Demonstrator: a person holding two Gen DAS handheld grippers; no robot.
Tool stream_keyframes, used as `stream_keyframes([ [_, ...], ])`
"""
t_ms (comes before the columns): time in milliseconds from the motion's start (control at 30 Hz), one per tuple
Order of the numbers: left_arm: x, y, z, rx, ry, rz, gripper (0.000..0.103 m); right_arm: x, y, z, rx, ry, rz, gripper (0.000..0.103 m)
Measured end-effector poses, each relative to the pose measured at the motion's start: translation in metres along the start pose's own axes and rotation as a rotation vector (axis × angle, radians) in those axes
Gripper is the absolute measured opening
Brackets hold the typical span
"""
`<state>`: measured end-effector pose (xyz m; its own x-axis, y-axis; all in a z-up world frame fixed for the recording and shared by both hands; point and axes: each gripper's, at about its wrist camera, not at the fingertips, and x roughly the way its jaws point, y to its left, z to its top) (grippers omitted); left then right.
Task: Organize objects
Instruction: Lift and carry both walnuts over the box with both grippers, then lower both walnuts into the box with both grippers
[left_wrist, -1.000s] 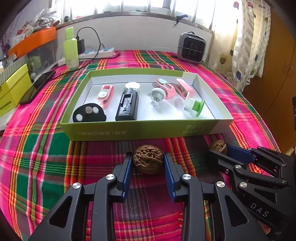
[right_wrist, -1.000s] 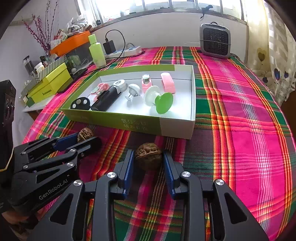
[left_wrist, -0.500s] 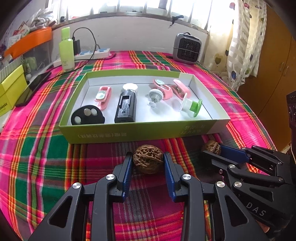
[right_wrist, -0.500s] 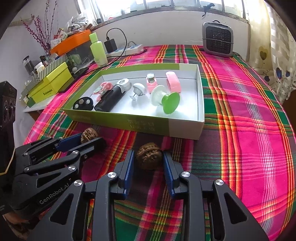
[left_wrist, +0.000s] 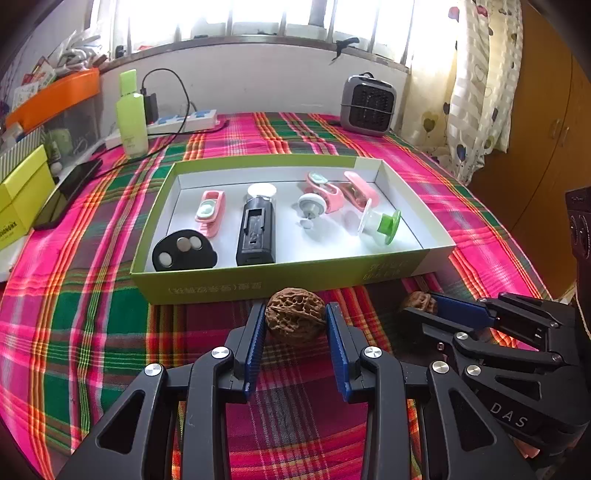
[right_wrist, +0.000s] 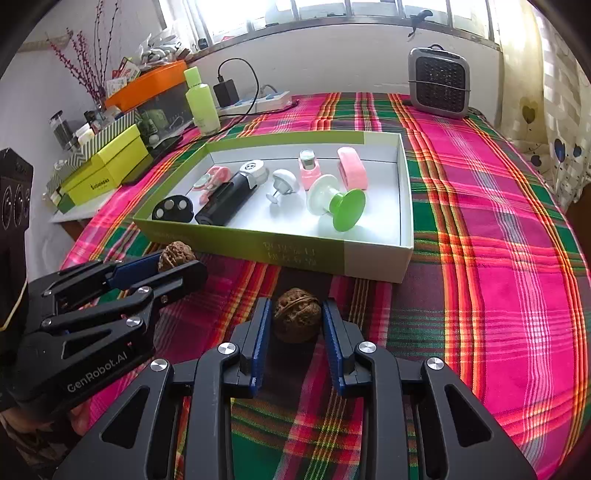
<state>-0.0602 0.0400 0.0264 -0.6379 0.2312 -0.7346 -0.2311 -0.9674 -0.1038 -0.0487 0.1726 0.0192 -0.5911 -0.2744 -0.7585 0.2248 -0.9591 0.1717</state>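
Left wrist view: the left gripper has its fingers pinching a walnut from both sides, the blue pads touching the shell. The walnut sits just in front of the near wall of the green cardboard box, above the plaid tablecloth; whether it rests on the cloth or is lifted cannot be told. To the right, the right gripper shows side-on, closed around a second walnut that is largely hidden by the fingers. Inside the box lie a black round device, a black rectangular device, a pink clip-like item, a white knob, two more pink items too small to identify, and a green-and-white suction knob. Behind the box stand a green bottle, a power strip and a small grey heater. A dark phone lies at the left, partly cut off by the bench edge.

Right wrist view: the right gripper holds the second walnut between its fingers, both pads against the shell. It lies near the box's front right corner. The left gripper enters from the left, its walnut half covered by the upper finger. A yellow-green carton and orange tray stand at the far left; the items beyond them are indistinct.
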Motion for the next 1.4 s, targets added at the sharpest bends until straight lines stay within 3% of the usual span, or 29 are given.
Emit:
stream_keyframes([
  [300,-0.002,0.004,0.000,-0.016,0.000,0.001,0.031,0.003,0.003,-0.001,-0.025,0.009,-0.029,0.028],
  [567,-0.011,0.003,0.008,-0.008,-0.024,-0.012,0.031,-0.009,0.004,0.007,-0.021,-0.035,-0.006,0.028],
  [1000,-0.006,-0.002,0.035,-0.008,-0.038,-0.038,0.031,-0.021,-0.010,0.044,-0.024,-0.120,-0.038,0.028],
  [1400,0.025,-0.003,0.056,-0.016,-0.012,-0.052,0.031,0.005,-0.032,0.071,-0.021,-0.107,-0.101,0.028],
])
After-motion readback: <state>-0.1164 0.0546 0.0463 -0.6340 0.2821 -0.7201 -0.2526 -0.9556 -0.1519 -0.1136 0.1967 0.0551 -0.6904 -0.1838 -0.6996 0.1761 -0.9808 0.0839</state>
